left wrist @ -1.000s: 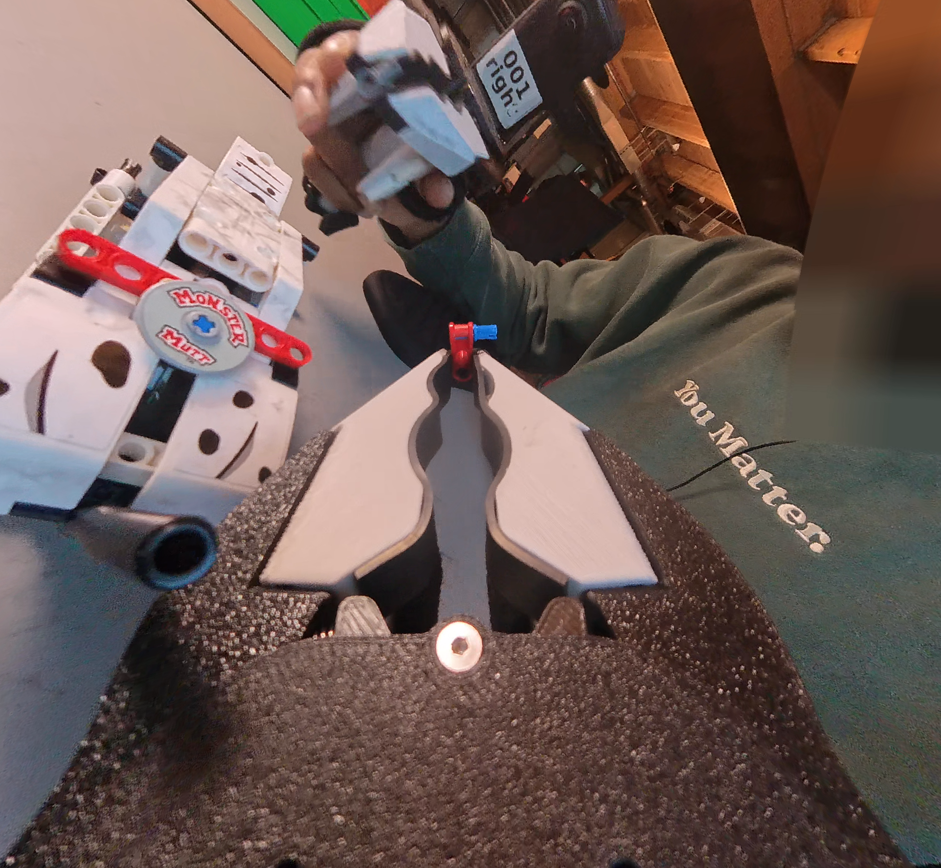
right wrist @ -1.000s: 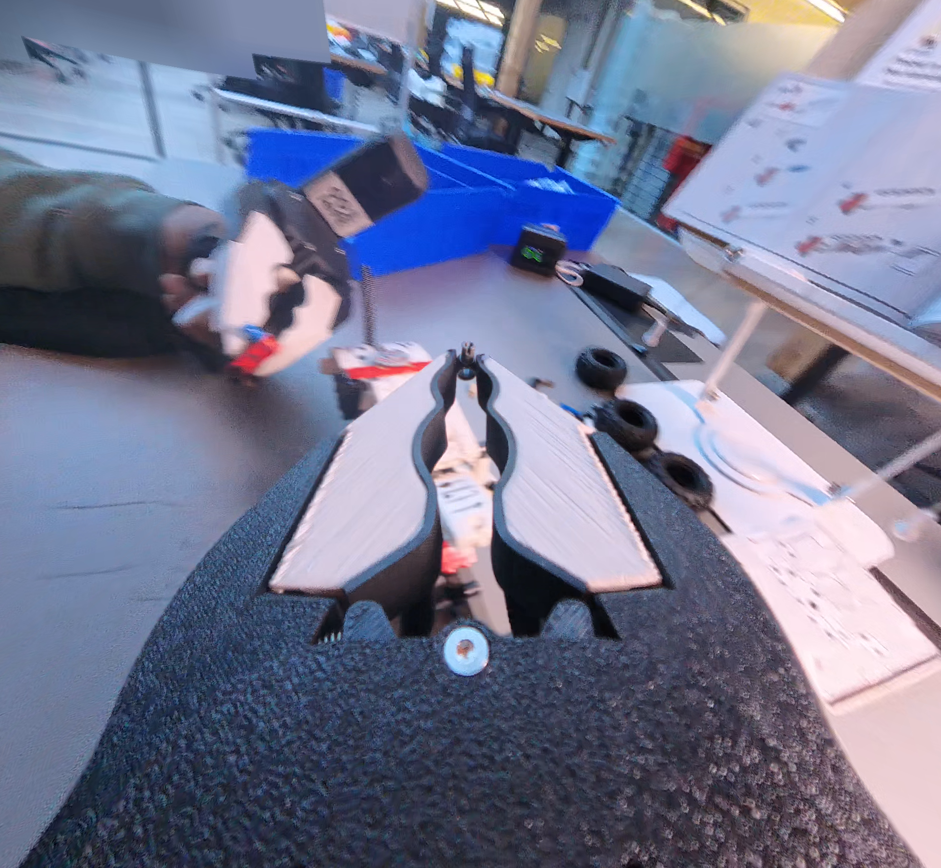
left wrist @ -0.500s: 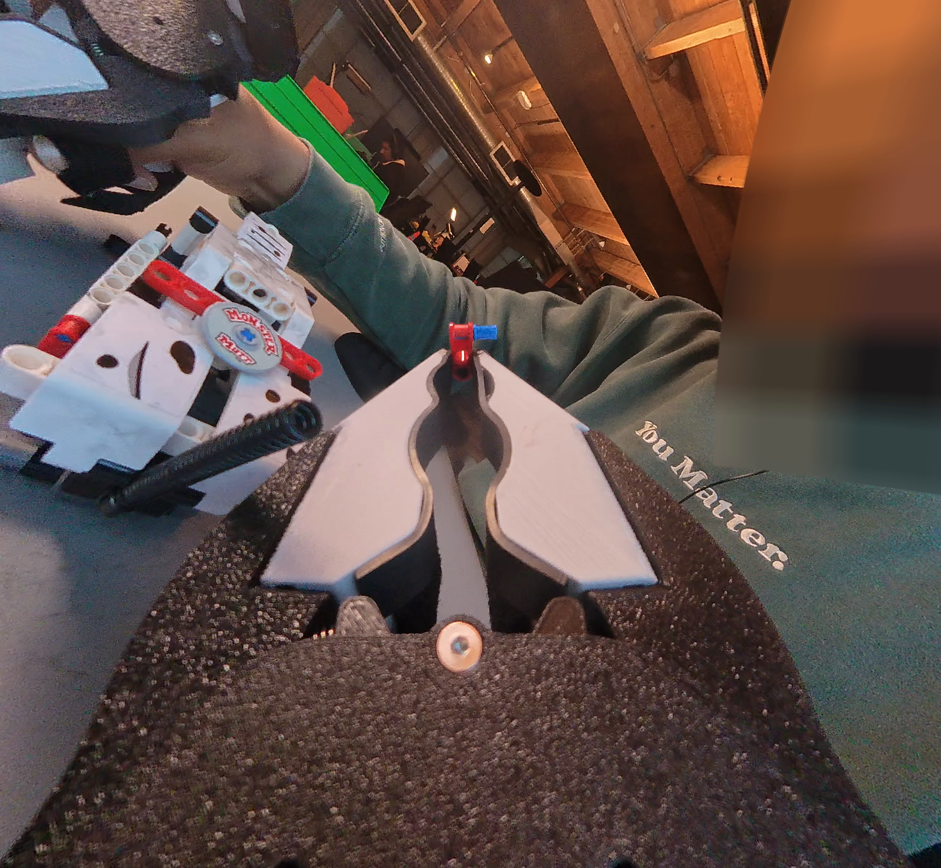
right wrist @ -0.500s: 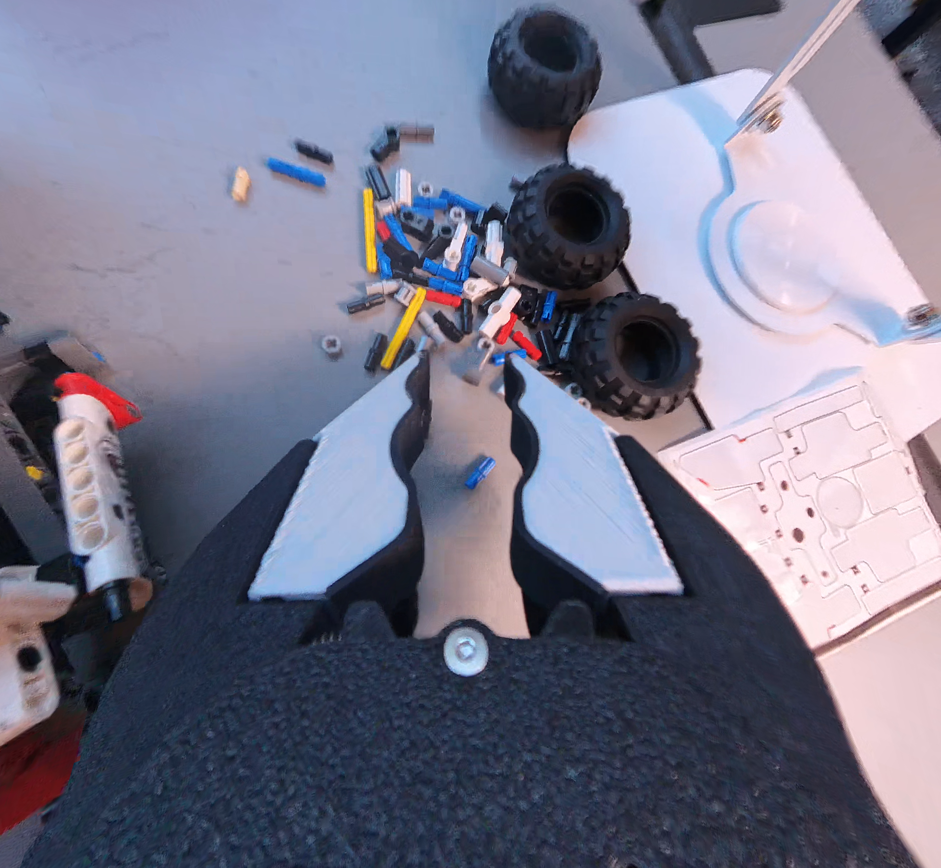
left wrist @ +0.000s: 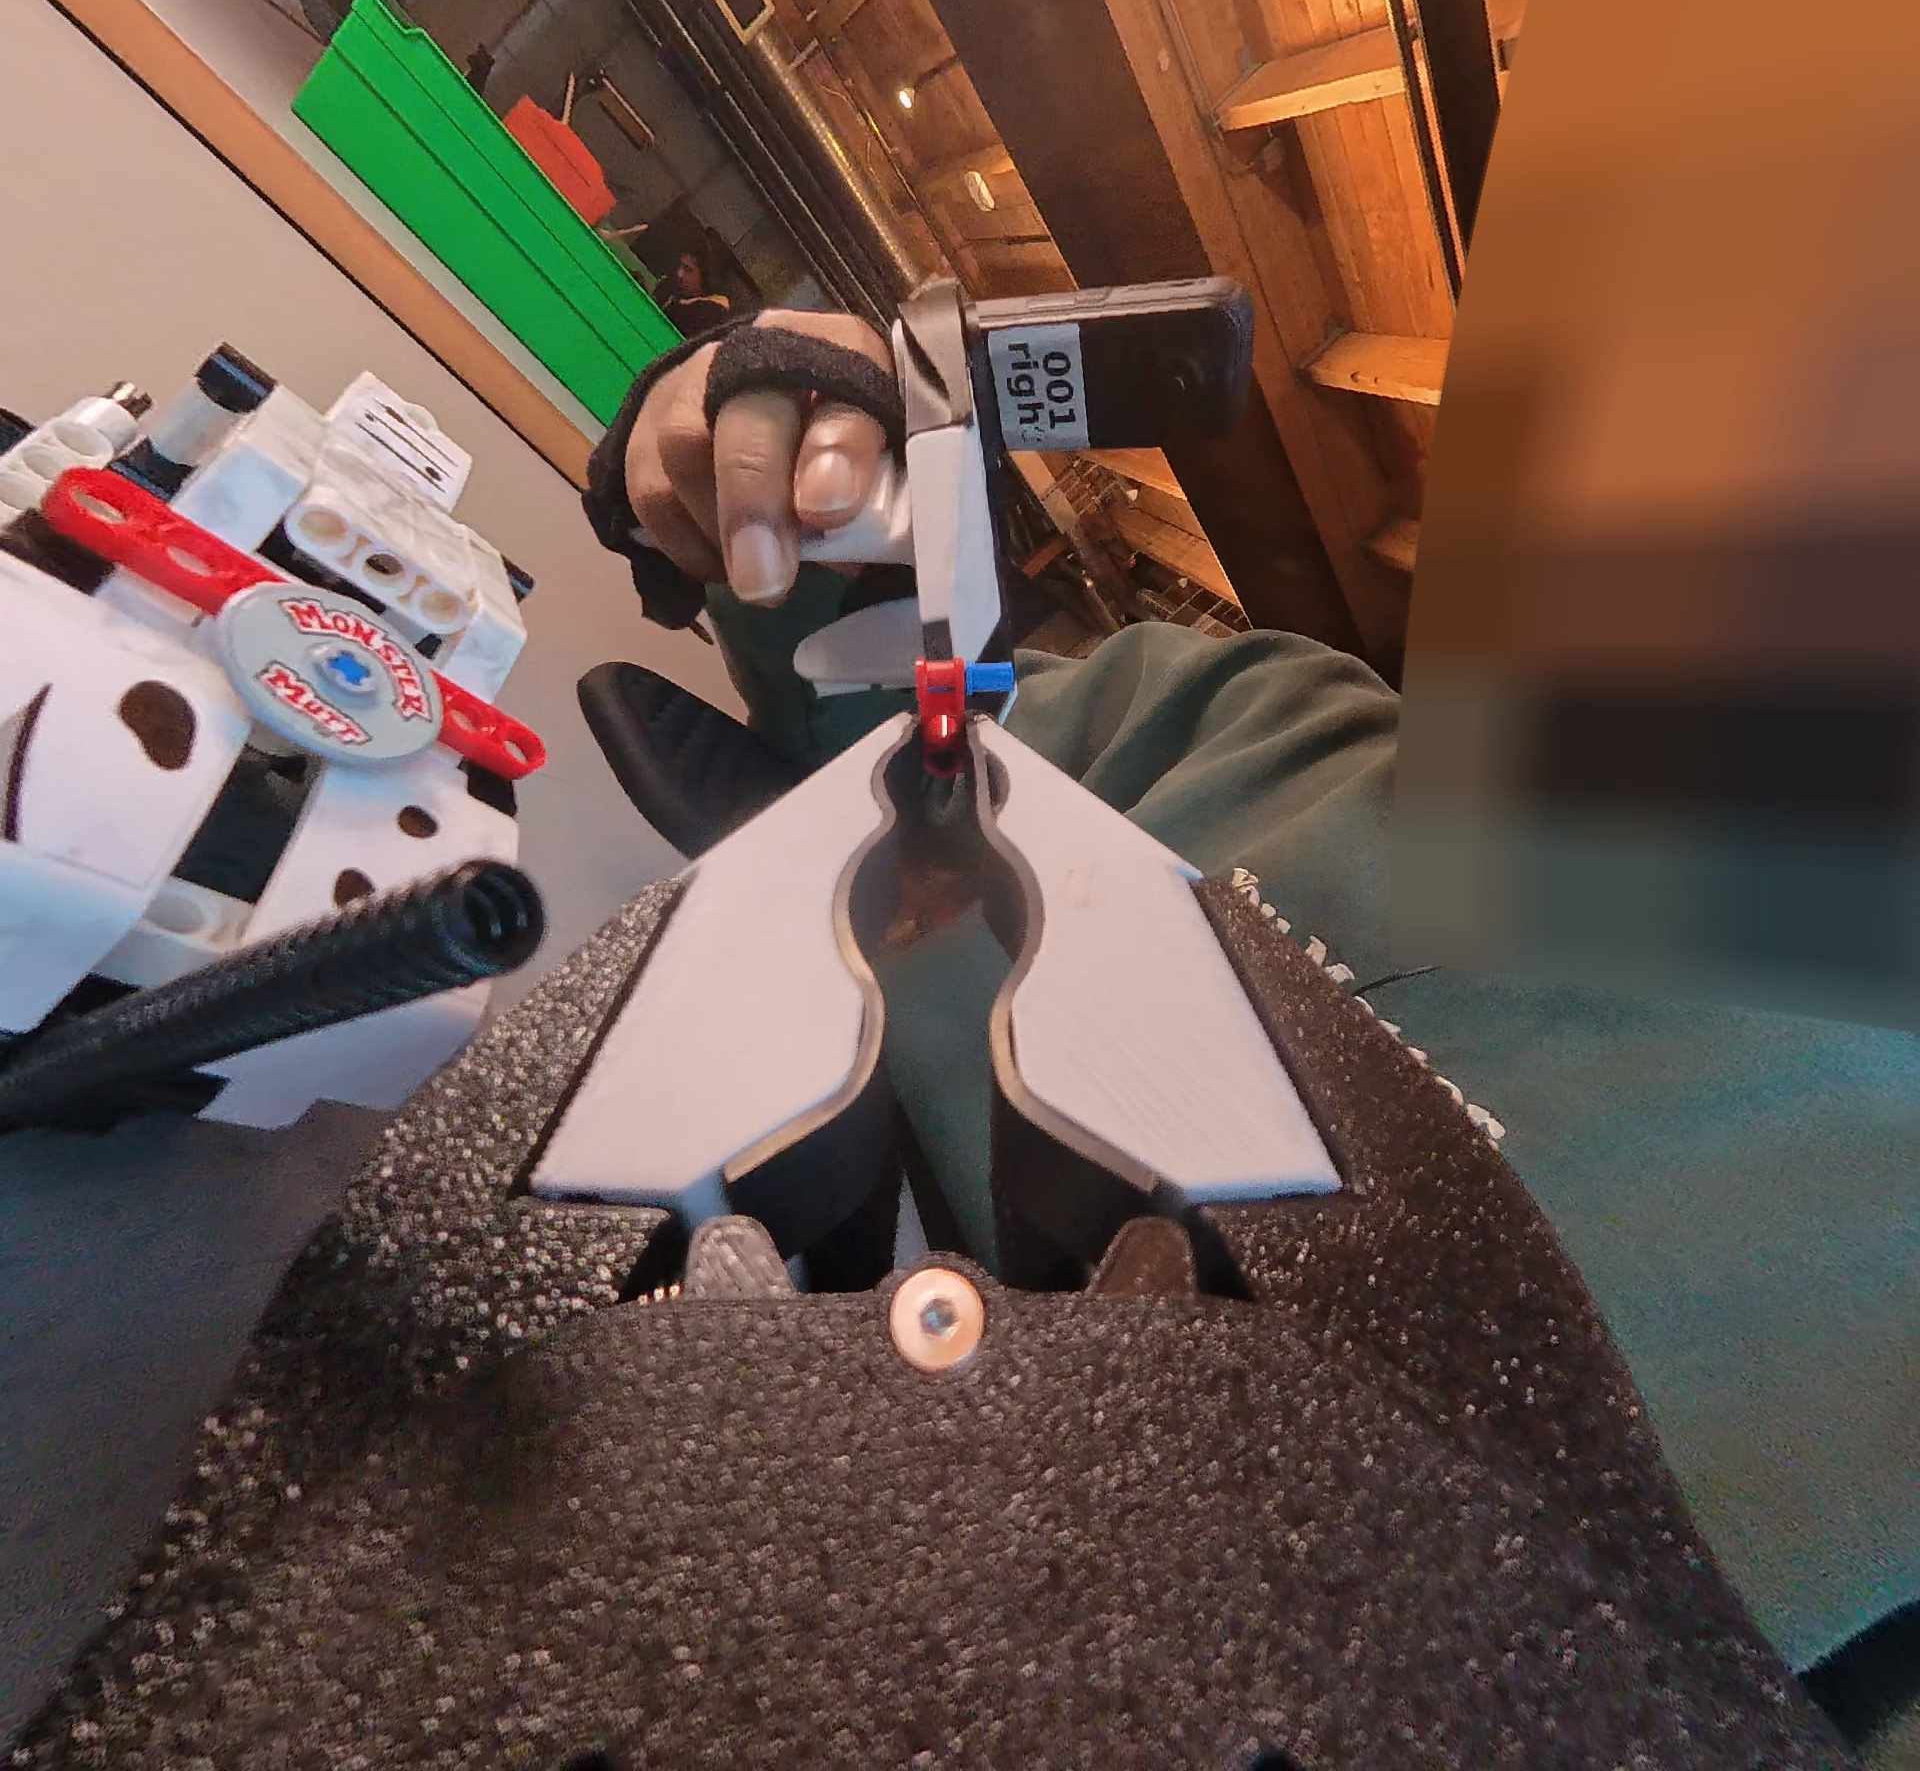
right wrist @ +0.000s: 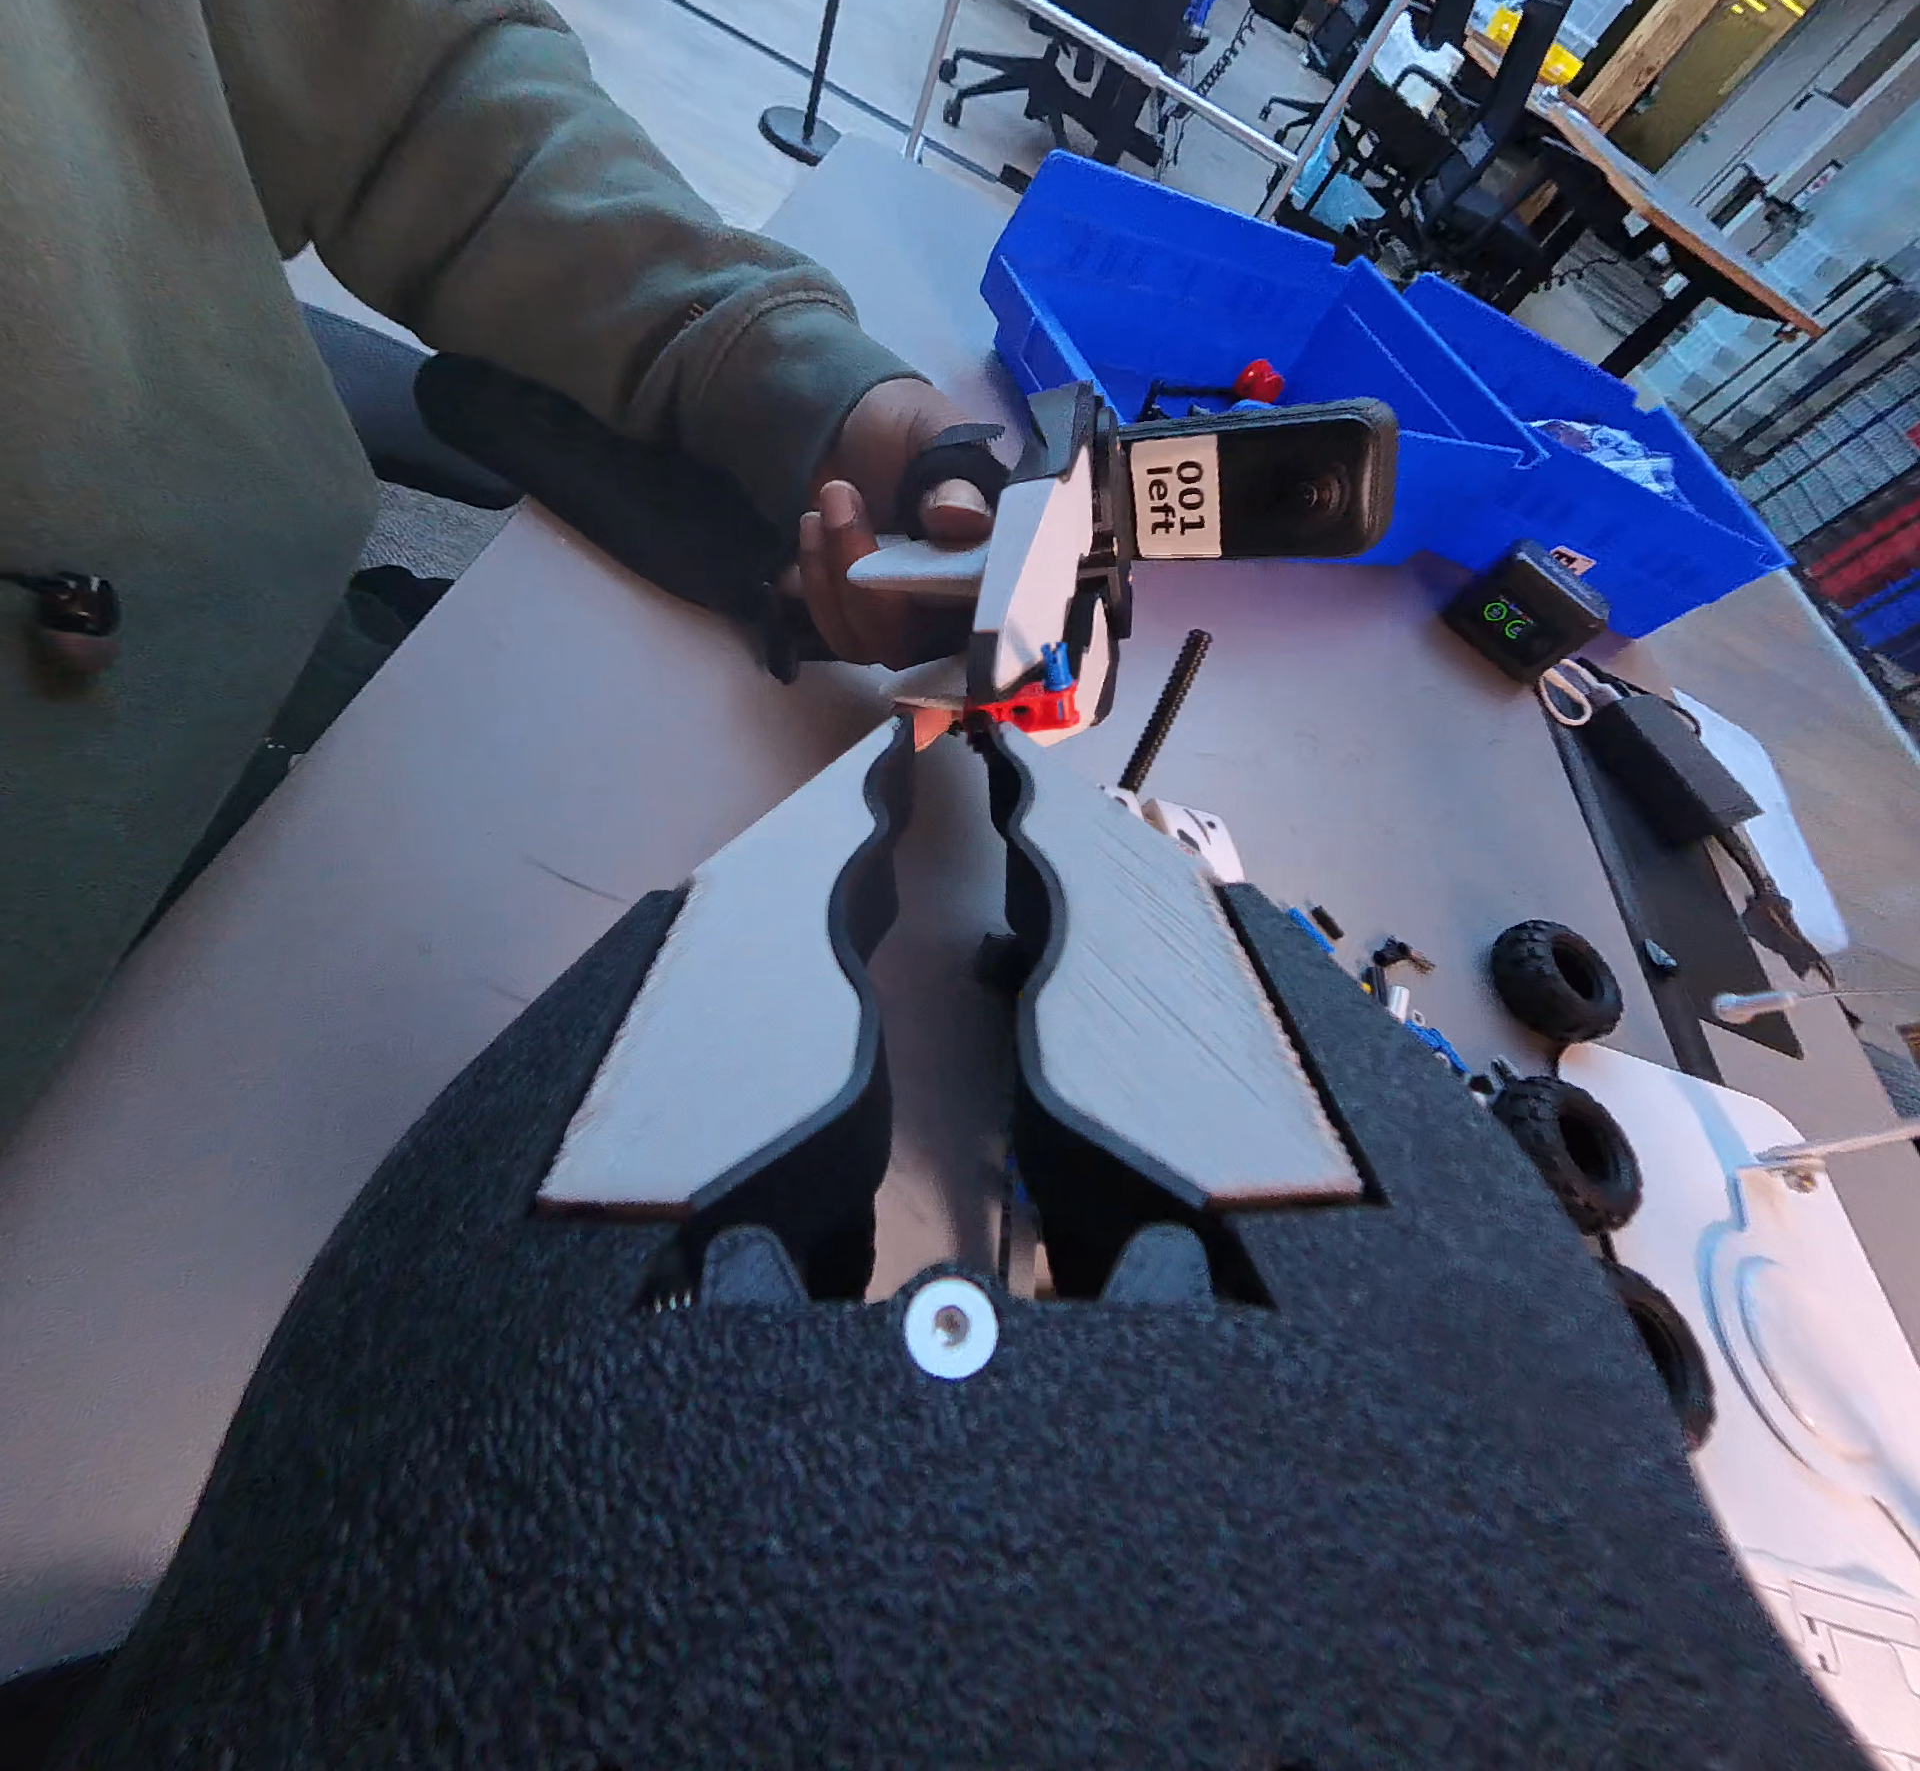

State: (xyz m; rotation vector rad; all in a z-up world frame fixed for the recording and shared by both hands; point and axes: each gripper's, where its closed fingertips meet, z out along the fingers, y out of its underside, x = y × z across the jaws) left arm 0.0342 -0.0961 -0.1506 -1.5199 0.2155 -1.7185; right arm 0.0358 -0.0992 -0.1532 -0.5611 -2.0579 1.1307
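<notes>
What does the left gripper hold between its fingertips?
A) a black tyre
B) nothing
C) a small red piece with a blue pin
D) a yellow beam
C: in the left wrist view the left gripper is shut on a small red piece with a blue pin sticking out to one side; the right wrist view shows the same piece at its tips.

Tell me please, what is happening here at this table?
A person holds a two-finger gripper in each hand above a grey table. The left gripper is shut on a small red plastic connector with a blue pin. The right gripper is slightly open, its tips right at that piece. A white spotted toy-brick vehicle, black rubber tyres and blue plastic bins are nearby.
</notes>
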